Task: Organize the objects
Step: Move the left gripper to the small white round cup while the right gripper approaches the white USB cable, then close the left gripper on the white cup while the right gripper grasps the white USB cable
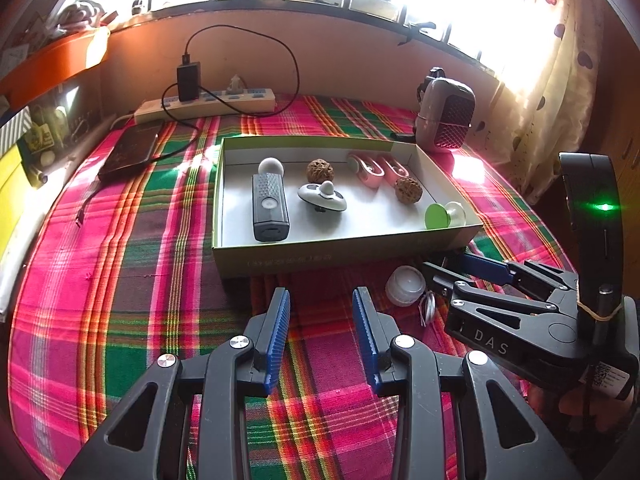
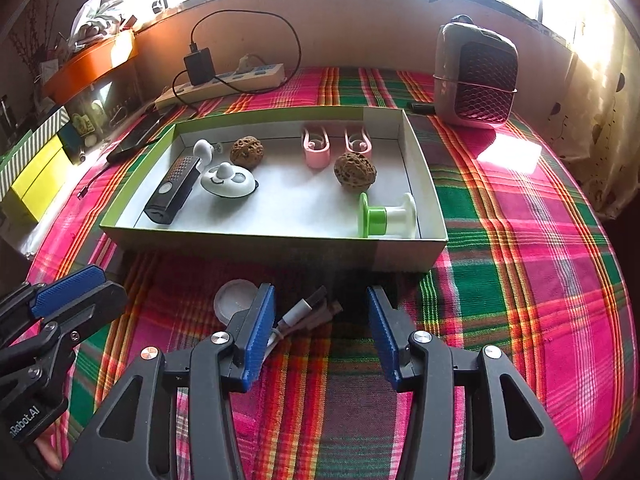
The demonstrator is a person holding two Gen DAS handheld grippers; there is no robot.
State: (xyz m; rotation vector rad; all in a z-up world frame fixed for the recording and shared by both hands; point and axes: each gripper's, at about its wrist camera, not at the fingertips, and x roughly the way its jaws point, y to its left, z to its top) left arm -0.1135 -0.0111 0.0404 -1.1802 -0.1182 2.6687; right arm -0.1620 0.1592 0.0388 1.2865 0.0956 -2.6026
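On the plaid cloth (image 2: 520, 240) sits a shallow cardboard box (image 2: 280, 250) with a green rim, and it's already got a fair bit of stuff in it. Left end: a dark rectangular gadget (image 2: 173, 192) with a round button, lying flat, a small white knob thing (image 2: 203, 149) just behind it, and a white disc-shaped gizmo (image 2: 228, 184) right beside it. Two wrinkly walnuts (image 2: 247, 152) are in there too, one near the back, the other (image 2: 355, 171) more toward the right. Two pink clips (image 2: 317, 148) lie side by side against the back wall, and a green-and-white spool (image 2: 386, 218) lies on its side in the front right corner.

Outside the box, just in front of its near wall, a little white round lid (image 2: 234, 300) and a bundled white cable (image 2: 304, 310) rest on the cloth. The right gripper (image 2: 322, 332) hovers over that cable, fingers spread wide, holding nothing. The left gripper (image 1: 322, 336) is also spread apart and empty, over bare cloth.

Behind the box: a power strip (image 2: 224, 82) with a charger plugged in, and a small heater (image 2: 476, 76).
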